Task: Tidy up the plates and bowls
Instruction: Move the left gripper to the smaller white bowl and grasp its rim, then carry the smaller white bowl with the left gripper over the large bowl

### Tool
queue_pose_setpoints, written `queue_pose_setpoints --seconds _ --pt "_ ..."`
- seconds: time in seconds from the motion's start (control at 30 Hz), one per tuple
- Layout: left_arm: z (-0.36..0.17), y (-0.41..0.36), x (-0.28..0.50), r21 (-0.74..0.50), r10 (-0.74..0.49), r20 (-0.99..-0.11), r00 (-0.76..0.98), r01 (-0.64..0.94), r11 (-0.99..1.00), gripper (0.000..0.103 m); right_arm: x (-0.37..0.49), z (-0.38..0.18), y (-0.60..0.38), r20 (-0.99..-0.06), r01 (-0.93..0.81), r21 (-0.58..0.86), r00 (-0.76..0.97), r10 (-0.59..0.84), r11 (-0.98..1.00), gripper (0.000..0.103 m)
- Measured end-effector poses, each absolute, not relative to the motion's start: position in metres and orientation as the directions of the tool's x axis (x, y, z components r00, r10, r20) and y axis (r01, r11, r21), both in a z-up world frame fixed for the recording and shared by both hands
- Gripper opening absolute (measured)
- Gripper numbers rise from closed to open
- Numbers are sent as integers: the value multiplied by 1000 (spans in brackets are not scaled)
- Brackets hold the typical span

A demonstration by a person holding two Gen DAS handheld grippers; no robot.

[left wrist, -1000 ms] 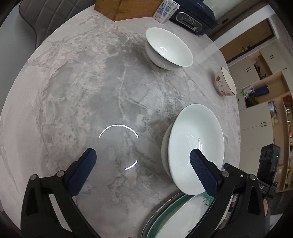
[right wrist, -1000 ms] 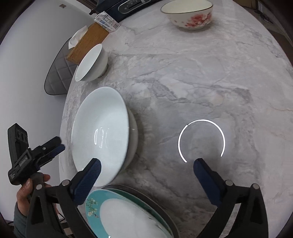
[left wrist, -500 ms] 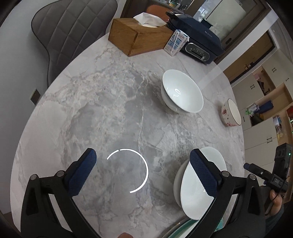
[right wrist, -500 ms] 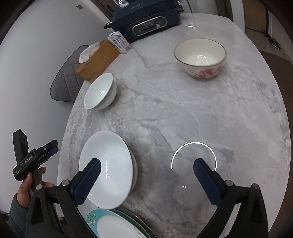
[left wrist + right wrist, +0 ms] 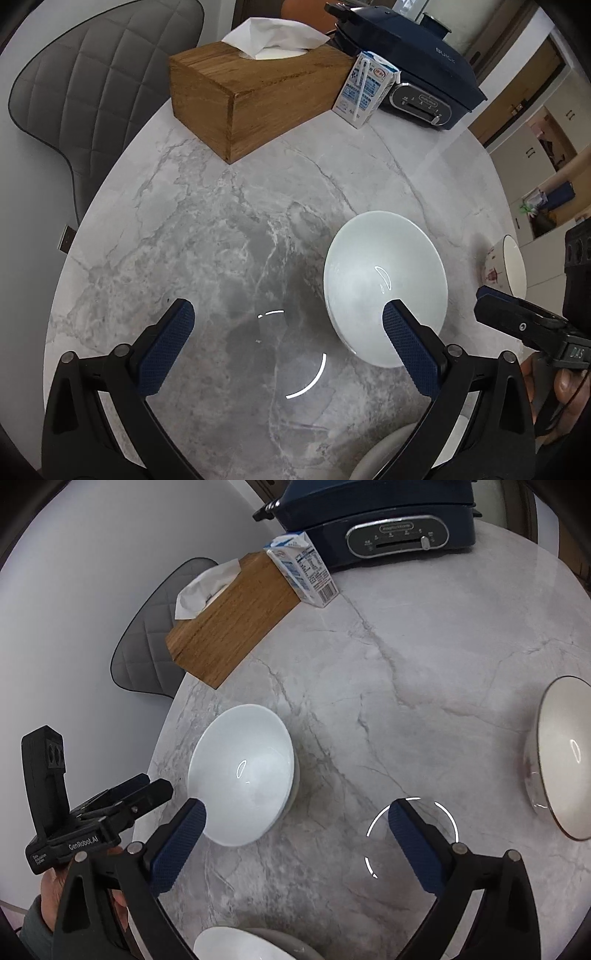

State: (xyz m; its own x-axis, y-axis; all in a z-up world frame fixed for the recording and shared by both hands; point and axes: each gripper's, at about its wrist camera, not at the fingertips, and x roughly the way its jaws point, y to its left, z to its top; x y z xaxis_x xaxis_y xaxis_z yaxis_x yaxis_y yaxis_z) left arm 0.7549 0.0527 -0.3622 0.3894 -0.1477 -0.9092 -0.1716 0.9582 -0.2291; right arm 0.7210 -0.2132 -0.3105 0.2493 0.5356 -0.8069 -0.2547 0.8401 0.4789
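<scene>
A plain white bowl [image 5: 384, 284] stands on the marble table; it also shows in the right wrist view [image 5: 242, 771]. A red-flowered bowl [image 5: 508, 266] stands at the table's right side and shows in the right wrist view [image 5: 561, 757]. A stack of white dishes shows at the bottom edge in the left wrist view [image 5: 384, 458] and in the right wrist view [image 5: 243, 945]. My left gripper [image 5: 286, 350] is open and empty, its right finger over the white bowl's near rim. My right gripper [image 5: 295, 843] is open and empty just right of that bowl.
A wooden tissue box [image 5: 251, 96], a small milk carton [image 5: 364, 90] and a dark blue cooking appliance [image 5: 410, 59] stand at the table's far edge. A grey quilted chair [image 5: 92, 96] stands behind the table at the left. Cabinets show beyond the table at the right.
Both grippers have moved forward over the table, away from the stacked dishes and the green-rimmed plate, towards the far white bowl. The stack has slid to the bottom edge. Both stay open.
</scene>
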Motion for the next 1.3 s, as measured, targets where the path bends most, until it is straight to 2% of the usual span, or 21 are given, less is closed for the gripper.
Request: queue_pose_setpoints --seconds 0.2,0.27,0.4,0.43,0.47,0.53,0.57,0.6,0.67,0.77,0.97,1.3 --pt "-385 47 778 -204 -133 -926 353 -172 964 102 745 -334 -197 -834 -238 471 193 517 849 92" --pt "-390 45 784 -190 -125 -930 346 -161 968 102 749 -340 -194 -844 -240 462 177 506 854 79" --pt "-397 39 792 -152 -99 -940 328 -140 978 102 753 -348 -189 -853 -237 459 152 499 856 68" --pt "-398 37 794 -132 -84 -941 329 -129 983 101 754 -350 -188 -854 -236 458 149 498 857 61" --pt "-398 34 795 -99 -54 -942 332 -120 988 93 755 -351 -187 -860 -236 450 146 489 861 50" --pt "-400 31 798 -76 -36 -943 332 -110 991 66 755 -355 -186 -869 -235 438 135 475 868 36" --pt "-403 30 799 -109 -71 -943 324 -100 989 51 756 -357 -186 -863 -236 451 128 488 861 33" --pt "-404 29 801 -137 -99 -942 321 -98 986 43 755 -357 -184 -855 -244 466 123 503 851 30" --pt "-402 22 802 -144 -112 -939 324 -76 987 29 753 -354 -178 -852 -268 468 117 510 842 14" --pt "-400 10 806 -109 -89 -944 319 -45 993 16 750 -350 -169 -871 -299 425 124 476 854 13" --pt "-400 4 809 -138 -122 -944 308 -30 990 10 749 -352 -176 -863 -273 443 129 489 854 10" --pt "-373 2 800 -161 -140 -932 334 -36 986 8 740 -336 -180 -859 -273 437 156 487 857 9"
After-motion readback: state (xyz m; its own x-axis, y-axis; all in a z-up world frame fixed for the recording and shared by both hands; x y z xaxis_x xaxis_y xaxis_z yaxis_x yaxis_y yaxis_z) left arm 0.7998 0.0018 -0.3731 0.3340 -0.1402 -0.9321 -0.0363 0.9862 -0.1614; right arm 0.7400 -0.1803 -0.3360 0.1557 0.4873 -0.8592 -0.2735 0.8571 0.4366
